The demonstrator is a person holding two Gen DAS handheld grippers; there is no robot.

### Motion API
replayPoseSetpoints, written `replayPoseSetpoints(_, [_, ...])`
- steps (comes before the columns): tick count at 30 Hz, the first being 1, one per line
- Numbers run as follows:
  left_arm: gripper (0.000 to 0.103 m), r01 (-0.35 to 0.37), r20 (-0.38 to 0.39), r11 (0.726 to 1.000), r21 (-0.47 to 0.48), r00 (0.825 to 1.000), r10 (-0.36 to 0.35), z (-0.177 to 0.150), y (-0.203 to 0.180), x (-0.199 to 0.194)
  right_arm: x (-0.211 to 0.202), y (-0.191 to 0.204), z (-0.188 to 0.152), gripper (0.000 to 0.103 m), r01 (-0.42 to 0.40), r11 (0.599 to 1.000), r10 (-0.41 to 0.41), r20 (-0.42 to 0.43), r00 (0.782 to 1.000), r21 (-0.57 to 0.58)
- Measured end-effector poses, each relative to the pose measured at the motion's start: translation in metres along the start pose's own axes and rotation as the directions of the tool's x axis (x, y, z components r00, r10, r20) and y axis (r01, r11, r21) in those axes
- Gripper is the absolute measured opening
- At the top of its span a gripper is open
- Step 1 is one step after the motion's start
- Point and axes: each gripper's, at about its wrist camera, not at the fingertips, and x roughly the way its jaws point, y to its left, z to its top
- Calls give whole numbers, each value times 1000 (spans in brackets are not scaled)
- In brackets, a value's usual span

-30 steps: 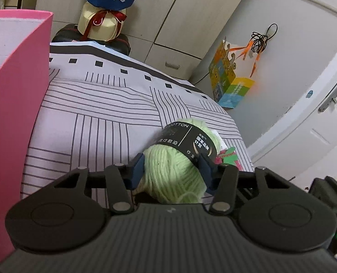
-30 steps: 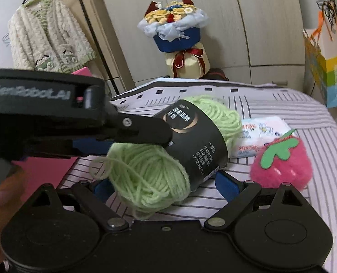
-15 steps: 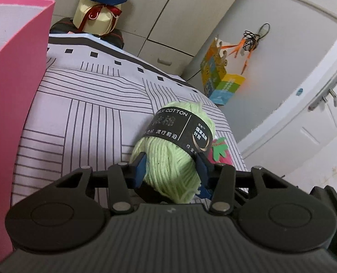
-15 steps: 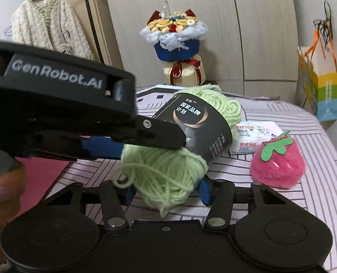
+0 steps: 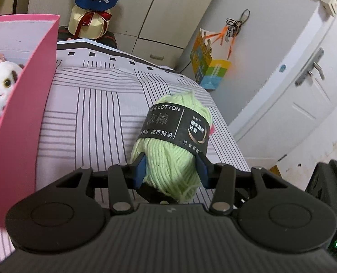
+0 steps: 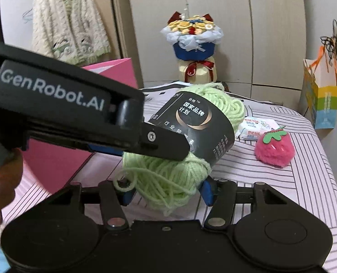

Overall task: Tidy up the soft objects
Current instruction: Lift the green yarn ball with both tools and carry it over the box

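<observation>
Green yarn ball point(image 5: 171, 150) clamped by left gripper point(image 5: 171, 170) | right gripper point(image 6: 167, 192) opening around it — step: carry | next: drop into pink box point(image 5: 20, 122)

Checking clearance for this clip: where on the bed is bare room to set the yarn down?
Bare striped bedspread lies between the pink box and the green yarn. It is crowded by the tissue pack and strawberry plush.

Matte black left claw point(image 5: 171, 170) with blue pads, right claw point(image 6: 167, 192) alike, white "GenRobot.AI" lettering, silver pivot screws
</observation>
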Motion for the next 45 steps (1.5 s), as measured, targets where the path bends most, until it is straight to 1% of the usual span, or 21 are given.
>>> replayPoseSetpoints(4, [45,11,-13,1000,17,1000,-11,-9,-6,-19,-20,11,-1,66,-17,999,16,-24,1000,-37])
replayPoseSetpoints(9, [46,41,-18,998,47,999,-40,-20,-14,-47,-49,26,-1,69,-32,995,29,-29,999,-95])
replayPoseSetpoints(14, [46,55,6,994,93,998,-56,-32,-22,-82,-79,45,2,69,-45,985,43,-18,999,-168])
replayPoseSetpoints(17, [46,55,16,992,110,998,-57,-36,-24,-101,-93,57,7,71,-68,977,65,-22,998,-204])
replayPoseSetpoints(20, [46,50,28,991,121,998,-54,-37,-23,-122,-104,72,16,74,-80,968,82,-2,997,-238])
replayPoseSetpoints(25, [47,19,81,990,140,996,-31,-32,-15,-154,-112,97,32,75,-98,951,120,57,991,-295])
replayPoseSetpoints(30, [47,-60,146,989,133,988,40,-18,3,-181,-102,120,54,75,-156,936,193,87,977,-316])
replayPoseSetpoints(35, [47,-116,178,988,101,979,96,4,30,-198,-79,142,79,75,-216,912,263,92,960,-349])
replayPoseSetpoints(39, [47,-151,178,987,49,974,140,26,59,-200,-52,154,99,76,-276,893,319,66,946,-356])
replayPoseSetpoints(42, [47,-168,170,986,6,972,164,40,83,-193,-27,161,110,76,-319,876,353,31,935,-361])
replayPoseSetpoints(45, [48,-178,149,982,-61,971,185,50,109,-181,2,164,119,76,-363,857,384,-16,923,-366])
